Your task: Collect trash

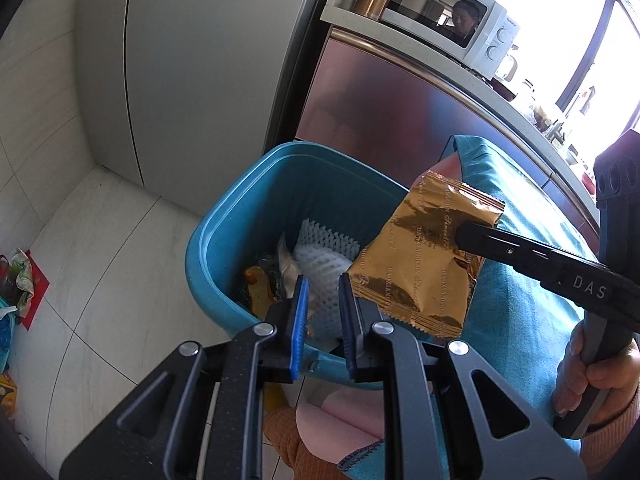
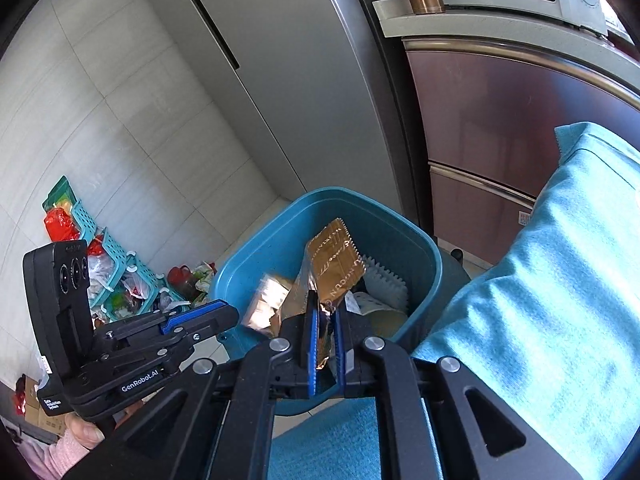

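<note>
A blue trash bin (image 1: 208,248) (image 2: 256,256) stands on the floor and holds a white foam net (image 1: 324,252) (image 2: 384,280) and other wrappers. My right gripper (image 2: 325,320) (image 1: 464,236) is shut on a crinkled gold foil wrapper (image 2: 334,264) (image 1: 424,264), which hangs over the bin's opening. My left gripper (image 1: 324,312) (image 2: 216,312) hovers over the bin's near rim. Its blue pads stand a little apart, with nothing between them.
A teal cloth (image 1: 520,260) (image 2: 540,280) covers a surface right of the bin. A grey fridge (image 1: 180,80) and a reddish cabinet (image 2: 500,140) stand behind, with a microwave (image 1: 460,28) on top. Bags and teal baskets (image 2: 120,280) clutter the floor at left.
</note>
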`<state>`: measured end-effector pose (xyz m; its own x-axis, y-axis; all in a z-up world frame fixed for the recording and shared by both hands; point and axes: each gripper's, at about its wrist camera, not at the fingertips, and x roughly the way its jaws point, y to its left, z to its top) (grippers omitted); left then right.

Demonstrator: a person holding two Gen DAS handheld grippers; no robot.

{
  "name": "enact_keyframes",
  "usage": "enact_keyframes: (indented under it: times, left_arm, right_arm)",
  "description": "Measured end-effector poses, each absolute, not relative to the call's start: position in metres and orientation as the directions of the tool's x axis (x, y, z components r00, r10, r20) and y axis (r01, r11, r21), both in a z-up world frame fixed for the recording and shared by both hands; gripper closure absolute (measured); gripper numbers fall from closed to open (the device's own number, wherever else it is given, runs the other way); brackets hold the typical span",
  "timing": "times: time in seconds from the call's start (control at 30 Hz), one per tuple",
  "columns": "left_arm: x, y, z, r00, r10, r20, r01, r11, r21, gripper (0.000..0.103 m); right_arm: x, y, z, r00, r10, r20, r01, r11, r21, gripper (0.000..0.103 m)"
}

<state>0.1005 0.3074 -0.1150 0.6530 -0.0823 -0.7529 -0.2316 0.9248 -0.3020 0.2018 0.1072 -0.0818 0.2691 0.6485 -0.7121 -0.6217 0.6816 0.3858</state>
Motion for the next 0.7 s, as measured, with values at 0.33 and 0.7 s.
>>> enact_keyframes:
  times: [0.33,0.7]
  left_arm:
    - [0.11,0.304,-0.122,0.635,-0.077,-0.769,-0.233,0.93,-0.285,0.082]
    - [0.089,0.303,-0.112,0.673,-0.078,-0.735,-0.207,0.935,-0.288,0.055]
  right_arm:
    - [0.203,0.113,-0.087,0.253,0.629,-0.735,-0.614,0.691,0.381,0.078]
    - [0.189,0.084,-0.078,0.282,0.668,-0.689,-0.605,0.681,0.412,0.062]
